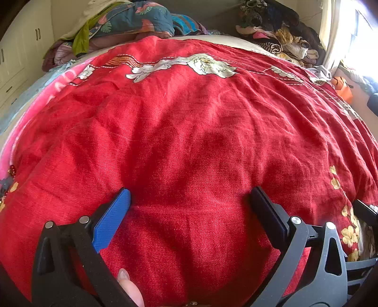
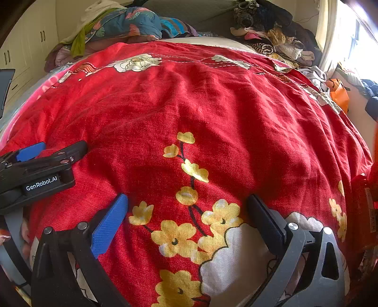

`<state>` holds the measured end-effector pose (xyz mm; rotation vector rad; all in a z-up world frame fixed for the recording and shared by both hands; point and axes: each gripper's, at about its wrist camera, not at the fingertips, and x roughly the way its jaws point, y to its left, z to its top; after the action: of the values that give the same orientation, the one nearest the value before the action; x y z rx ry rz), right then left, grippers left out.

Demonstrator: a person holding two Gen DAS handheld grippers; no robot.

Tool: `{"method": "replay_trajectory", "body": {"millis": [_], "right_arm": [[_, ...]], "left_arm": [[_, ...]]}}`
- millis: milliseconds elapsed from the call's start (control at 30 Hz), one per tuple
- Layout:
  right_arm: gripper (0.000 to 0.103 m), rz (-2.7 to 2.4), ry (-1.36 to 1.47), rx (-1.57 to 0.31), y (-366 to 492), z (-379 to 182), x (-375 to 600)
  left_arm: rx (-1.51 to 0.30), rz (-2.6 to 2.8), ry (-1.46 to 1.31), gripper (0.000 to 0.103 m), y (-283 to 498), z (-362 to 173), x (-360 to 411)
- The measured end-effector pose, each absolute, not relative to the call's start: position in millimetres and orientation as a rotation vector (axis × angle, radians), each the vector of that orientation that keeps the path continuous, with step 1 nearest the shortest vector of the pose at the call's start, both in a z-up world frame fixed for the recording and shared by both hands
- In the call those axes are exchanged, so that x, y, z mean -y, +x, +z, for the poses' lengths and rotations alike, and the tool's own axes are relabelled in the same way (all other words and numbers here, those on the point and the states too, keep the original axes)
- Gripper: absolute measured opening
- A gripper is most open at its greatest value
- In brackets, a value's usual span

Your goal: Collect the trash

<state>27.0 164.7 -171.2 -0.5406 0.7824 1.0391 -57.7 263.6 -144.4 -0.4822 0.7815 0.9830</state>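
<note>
red bedspread (image 1: 189,132), both grippers (fingers apart)

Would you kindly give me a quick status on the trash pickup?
Left gripper open, empty. Right gripper open, empty. No trash visible on red blanket.

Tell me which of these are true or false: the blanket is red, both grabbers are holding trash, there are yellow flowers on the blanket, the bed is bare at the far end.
1. The blanket is red. True.
2. Both grabbers hold trash. False: the left gripper and right gripper are open and empty.
3. Yellow flowers are printed on the blanket. True.
4. The bed's far end is bare. False: a bedding heap and a clothes pile lie there.
</note>
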Motion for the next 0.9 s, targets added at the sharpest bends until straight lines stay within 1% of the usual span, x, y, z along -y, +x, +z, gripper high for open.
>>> {"method": "replay_trajectory", "body": {"millis": [900], "right_arm": [[0.098,1.039,-0.540,-0.782,26.2,-172.5,-164.5]], "left_arm": [[-0.794,0.994,-0.465,0.093,-56.5,-144.4,-263.2]]}}
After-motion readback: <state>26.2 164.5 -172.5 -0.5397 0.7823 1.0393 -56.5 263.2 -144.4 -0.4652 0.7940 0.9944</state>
